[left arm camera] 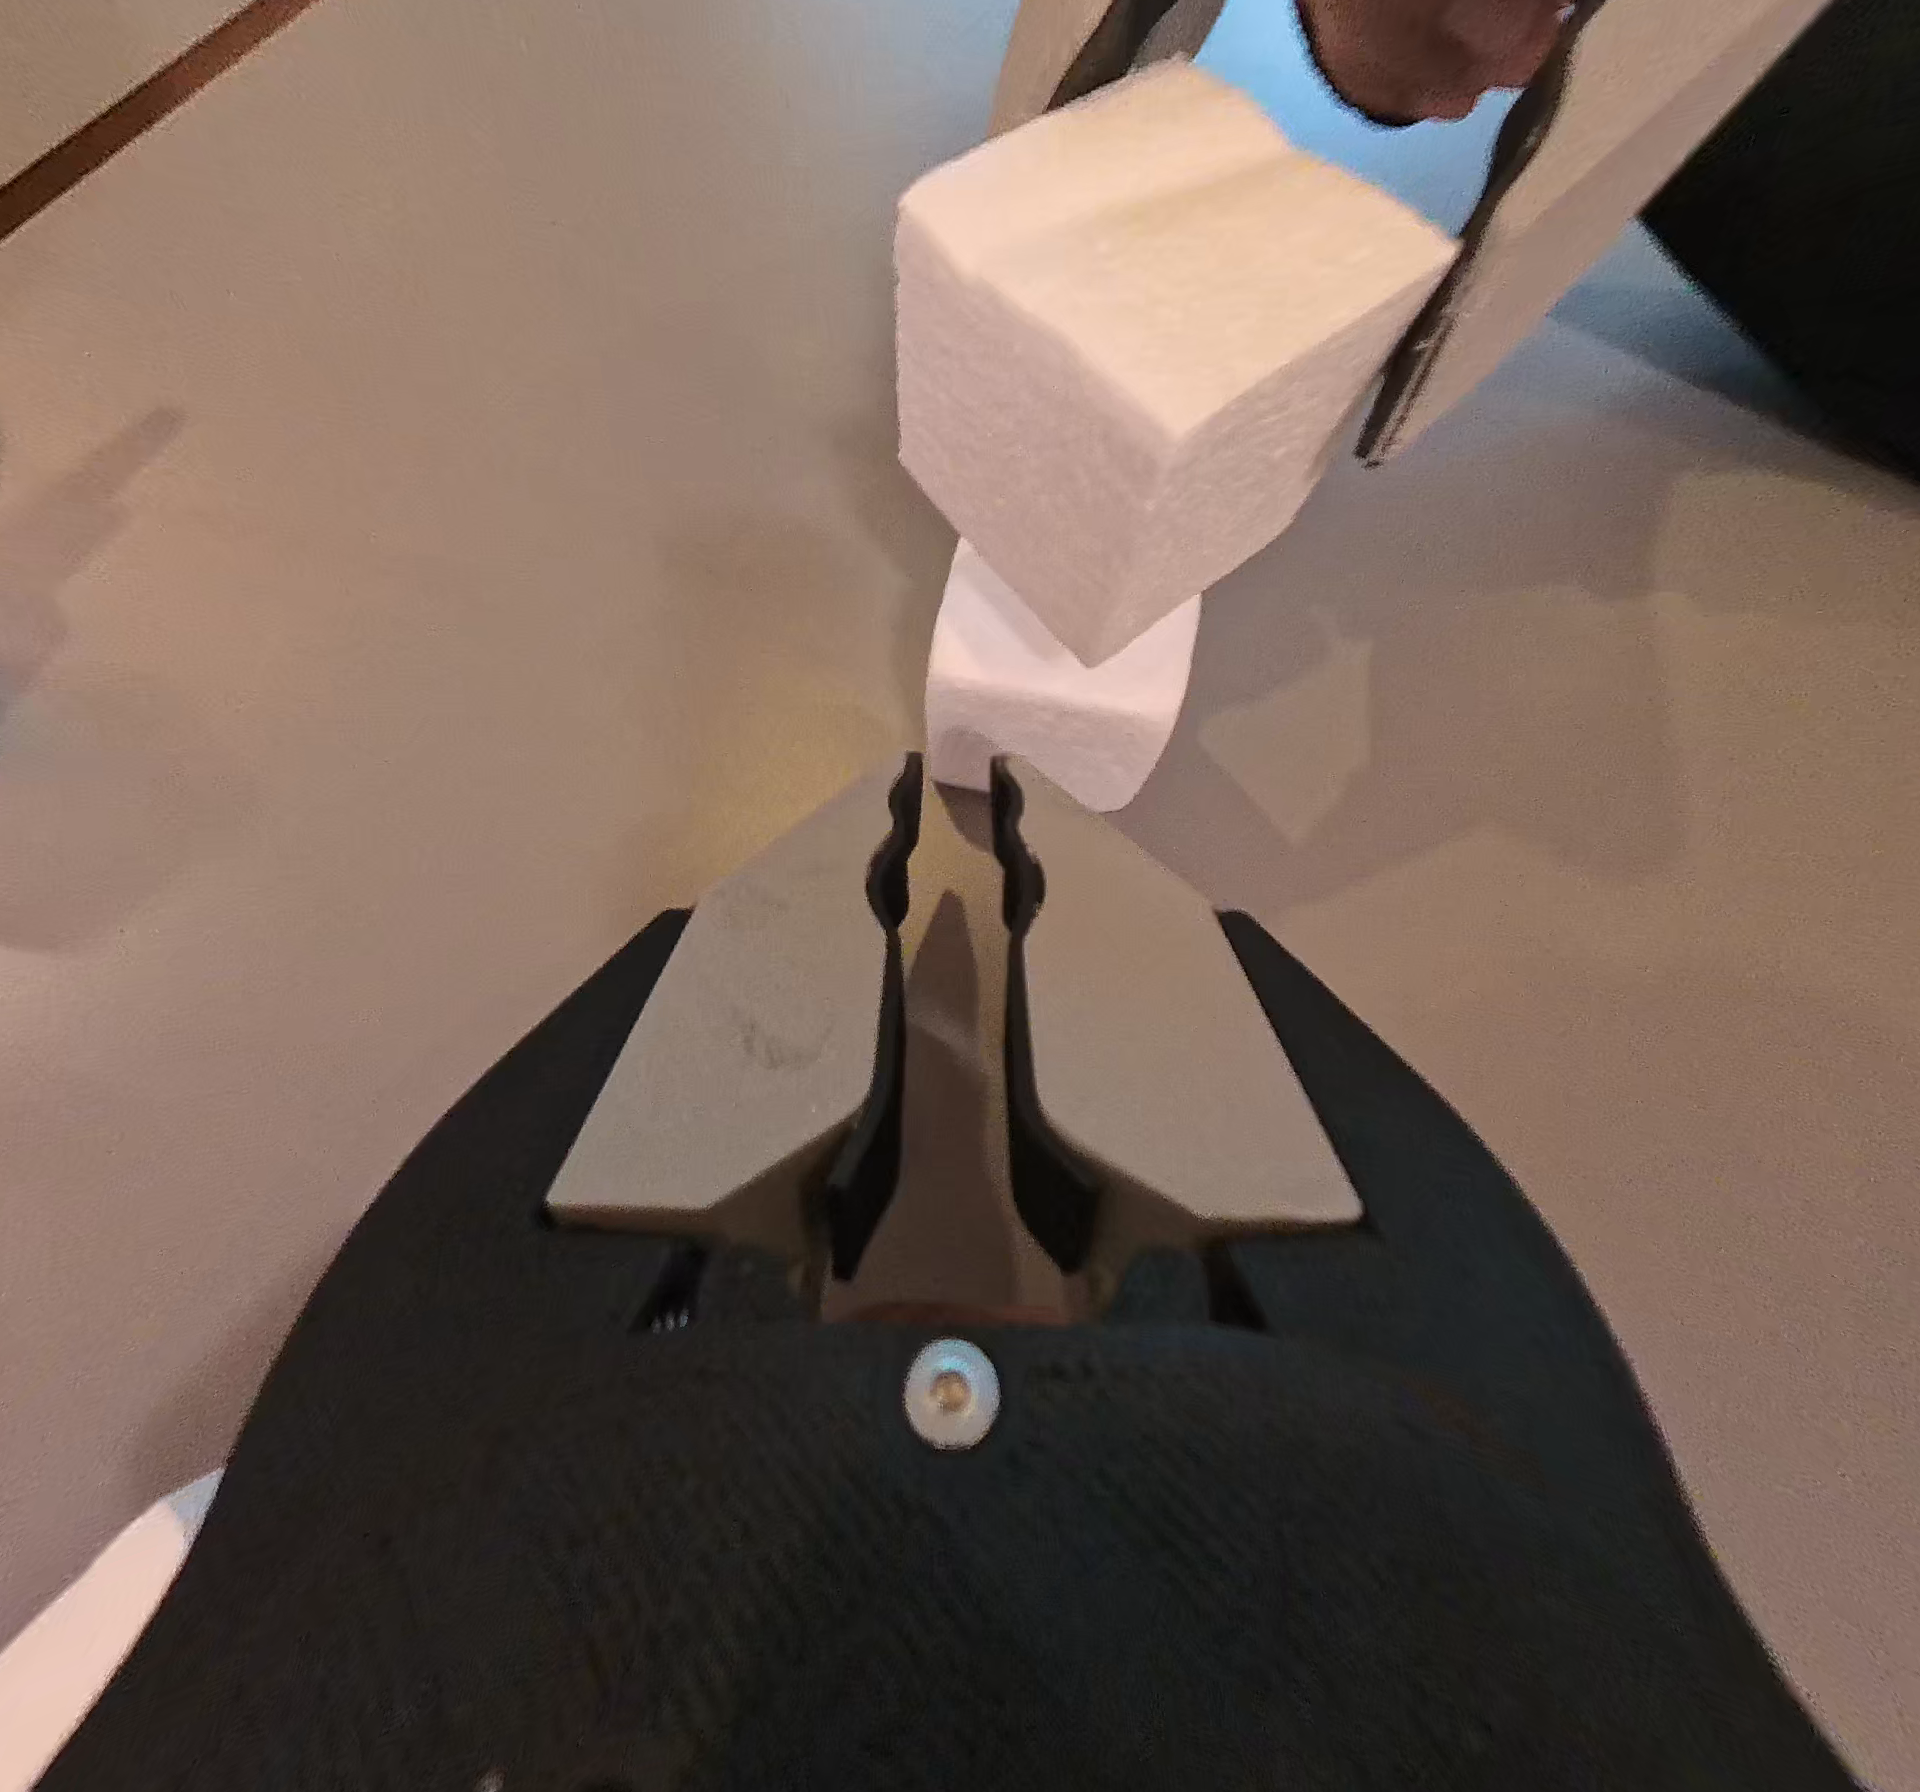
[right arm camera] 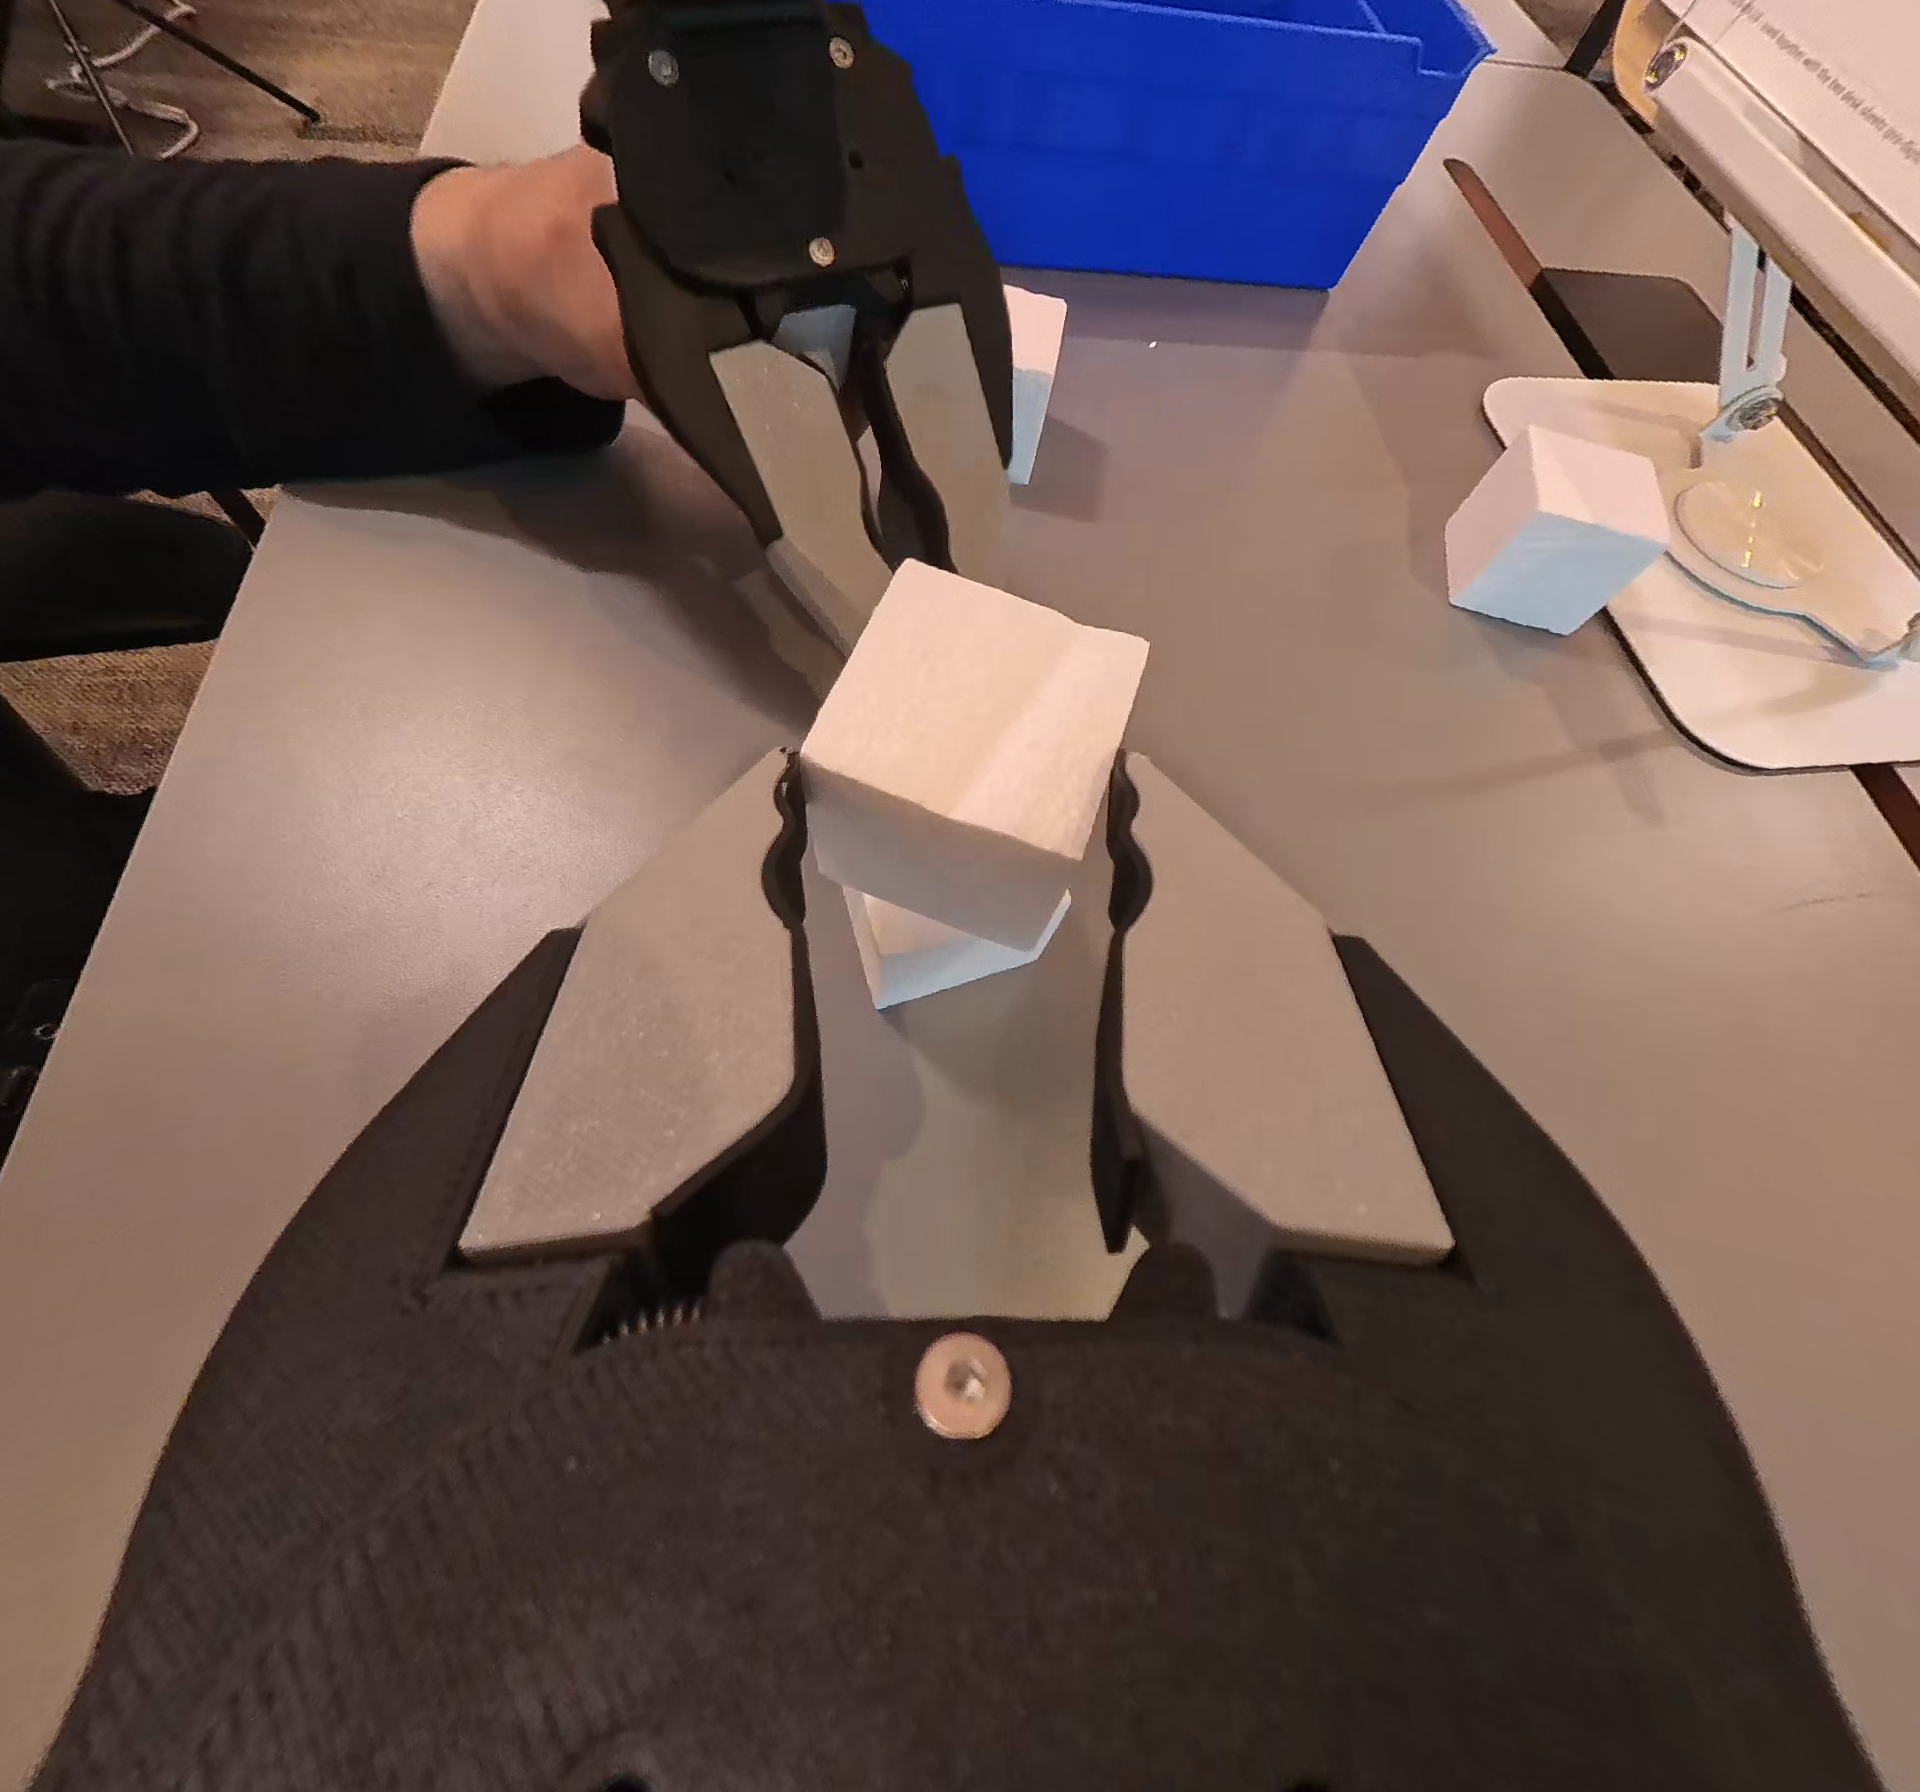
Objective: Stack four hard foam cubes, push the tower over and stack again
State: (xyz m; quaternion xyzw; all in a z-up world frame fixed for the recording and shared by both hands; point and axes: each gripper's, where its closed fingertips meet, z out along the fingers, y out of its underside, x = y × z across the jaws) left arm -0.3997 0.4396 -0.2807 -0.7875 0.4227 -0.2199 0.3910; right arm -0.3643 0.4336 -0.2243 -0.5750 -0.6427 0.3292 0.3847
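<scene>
From the left wrist view, the left gripper (left arm camera: 956, 771) has its two black fingers almost together, with only a thin gap and nothing between them. Its tips are right at the near bottom corner of the lower cube (left arm camera: 1049, 714), which sits on the grey table (left arm camera: 416, 495). I cannot tell if the tips really touch it. Straight ahead and higher up, the right gripper (left arm camera: 1288, 215) comes in from the top and squeezes the upper cube (left arm camera: 1101, 340). This cube is tilted and hides most of the lower one. Only one of the right gripper's fingers (left arm camera: 1455, 308) shows well. Down at the left corner a white block (left arm camera: 94, 1628) is cut off by the edge, so I cannot say what it is.

From the right wrist view, the right gripper (right arm camera: 956, 807) is partly open, just wide enough for the upper cube (right arm camera: 966, 745), which it holds by two sides. Under it peeks the lower cube (right arm camera: 956, 953), turned a bit and mostly covered. Just past the cubes the left gripper (right arm camera: 883, 537) points down, held by a hand (right arm camera: 509, 277) in a dark sleeve; its tips go behind the upper cube. Behind it a third cube (right arm camera: 1034, 381) is half hidden. Far to the right a fourth cube (right arm camera: 1548, 537) sits on a white stand base (right arm camera: 1558, 412). A blue bin (right arm camera: 1174, 101) stands farther back.
</scene>
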